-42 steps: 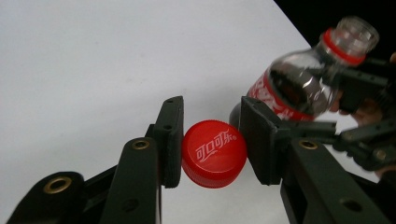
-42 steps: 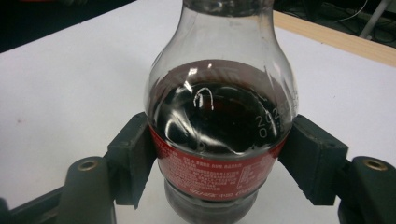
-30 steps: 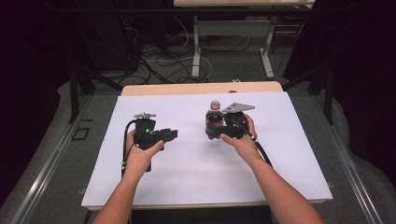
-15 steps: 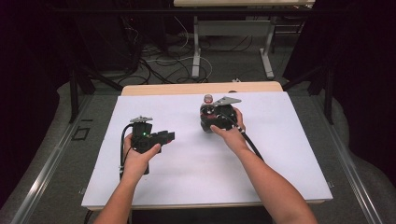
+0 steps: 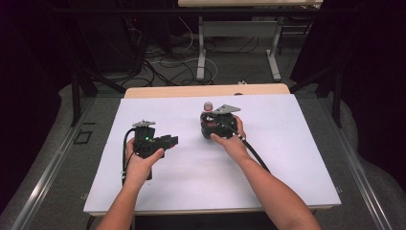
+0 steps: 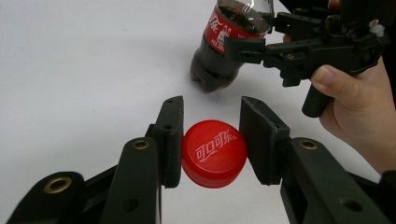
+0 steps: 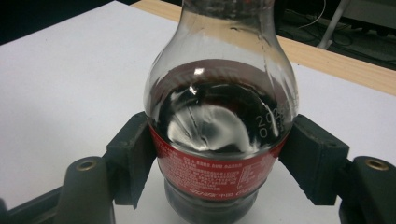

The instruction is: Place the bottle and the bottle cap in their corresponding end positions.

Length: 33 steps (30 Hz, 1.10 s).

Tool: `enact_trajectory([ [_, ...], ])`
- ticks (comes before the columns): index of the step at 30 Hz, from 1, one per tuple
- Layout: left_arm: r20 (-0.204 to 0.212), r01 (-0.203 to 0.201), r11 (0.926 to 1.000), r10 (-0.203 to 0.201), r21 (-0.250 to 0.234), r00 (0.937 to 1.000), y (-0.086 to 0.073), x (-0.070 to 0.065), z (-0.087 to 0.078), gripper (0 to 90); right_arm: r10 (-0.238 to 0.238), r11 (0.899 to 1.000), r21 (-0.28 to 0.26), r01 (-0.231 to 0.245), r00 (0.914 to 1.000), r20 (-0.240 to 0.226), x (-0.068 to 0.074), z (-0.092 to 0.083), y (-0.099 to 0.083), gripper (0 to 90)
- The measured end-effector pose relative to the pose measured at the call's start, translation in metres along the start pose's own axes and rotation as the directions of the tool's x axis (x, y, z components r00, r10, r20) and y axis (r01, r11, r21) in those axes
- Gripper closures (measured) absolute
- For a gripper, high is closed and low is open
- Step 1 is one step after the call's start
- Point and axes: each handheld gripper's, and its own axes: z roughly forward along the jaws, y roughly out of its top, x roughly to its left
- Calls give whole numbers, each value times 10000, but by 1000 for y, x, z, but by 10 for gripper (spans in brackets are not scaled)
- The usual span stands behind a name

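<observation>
- Bottle (image 7: 219,121): clear glossy plastic catching highlights, dark liquid inside, a smooth red printed label round its middle.
- Cap (image 6: 214,152): red plastic, satin top with white print, finely ribbed rim.
- Left gripper (image 6: 211,135): matt black plastic jaws with brass-coloured metal inserts.
- Right gripper (image 7: 219,158): the same matt black plastic, dull rubbery-looking pads.
- Table (image 5: 287,143): smooth matt white surface; pale wood strip along the far edge.

Right gripper (image 5: 209,125) and bottle (image 5: 208,109) farther left.
</observation>
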Motion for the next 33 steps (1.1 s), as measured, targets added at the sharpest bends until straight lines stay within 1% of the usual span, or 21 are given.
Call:
enact_trajectory([
  [3, 3, 34, 10000, -34, 17, 10000, 0, 0, 0, 615, 28, 10000, -30, -28, 10000, -35, 1, 1, -6, 299],
  [5, -14, 20, 10000, -20, 91, 10000, 0, 0, 0, 615, -9, 9999, -162, 9, 10000, 3, 1, 0, -10, 296],
  [6, -12, 8, 10000, -8, 32, 10000, 0, 0, 1, 615, 27, 9999, -157, -26, 10000, 19, 2, 0, -11, 293],
  [7, 15, 49, 9999, -50, 126, 10000, 0, 0, 1, 615, 56, 9997, -241, -57, 10000, -17, 2, -1, -12, 291],
  [8, -29, 61, 10000, -61, 32, 10000, -1, -1, 2, 615, 57, 9997, -245, -57, 10000, 3, 2, -1, -13, 290],
  [9, -15, 3, 9999, -3, 139, 10000, -1, 0, 2, 615, 198, 9996, -205, -199, 9998, -80, 2, -2, -13, 289],
  [11, -15, 32, 9999, -32, 132, 10000, -1, -2, 5, 615, 183, 9997, -184, -185, 9998, -116, 1, -2, -13, 287],
  [12, 29, -7, 9997, 7, 234, 10000, -1, -2, 5, 615, 195, 9997, -168, -197, 9997, -114, 1, -2, -13, 286],
  [13, -32, 5, 9999, -5, 158, 10000, -1, -3, 7, 615, 221, 9996, -181, -224, 9996, -159, 1, -2, -13, 283],
  [14, 30, -25, 9996, 24, 283, 10000, -1, -3, 8, 615, 289, 9995, -145, -291, 9994, -171, 0, -2, -14, 279],
  [16, 66, -69, 9994, 67, 335, 10000, -1, -4, 10, 615, 412, 9991, -87, -414, 9988, -257, -1, -2, -14, 264],
  [22, 52, -91, 9992, 89, 379, 9999, -4, -5, 16, 615, 747, 9968, 330, -733, 9963, -437, -4, -7, -15, 175],
  [23, 39, -138, 9990, 136, 424, 9999, -4, -5, 17, 615, 695, 9972, 295, -682, 9966, -452, -4, -8, -15, 170],
  [25, 57, -171, 9987, 168, 487, 9998, -5, -6, 20, 615, 757, 9962, 471, -736, 9962, -441, -3, -12, -16, 151],
  [26, 60, -238, 9979, 235, 606, 9997, -5, -6, 21, 615, 664, 9968, 467, -641, 9966, -494, -3, -13, -16, 150],
  [27, 63, -272, 9979, 268, 590, 9996, -5, -7, 23, 615, 641, 9968, 511, -622, 9972, -373, -3, -14, -17, 148],
  [29, 21, -324, 9978, 324, 574, 9995, -7, -9, 26, 615, 593, 9968, 556, -569, 9974, -412, -1, -19, -18, 134],
  [30, 69, -421, 9970, 418, 655, 9991, -7, -10, 28, 615, 534, 9971, 573, -510, 9977, -408, -1, -21, -18, 130],
  [31, 15, -467, 9973, 467, 570, 9989, -7, -12, 30, 615, 416, 9976, 563, -394, 9984, -392, -1, -23, -19, 130],
  [32, 27, -518, 9967, 518, 624, 9987, -8, -13, 31, 615, 388, 9982, 472, -367, 9982, -450, -1, -25, -20, 130],
  [33, 32, -565, 9963, 564, 655, 9984, -8, -14, 32, 615, 285, 9982, 537, -266, 9990, -337, 0, -28, -20, 129],
])
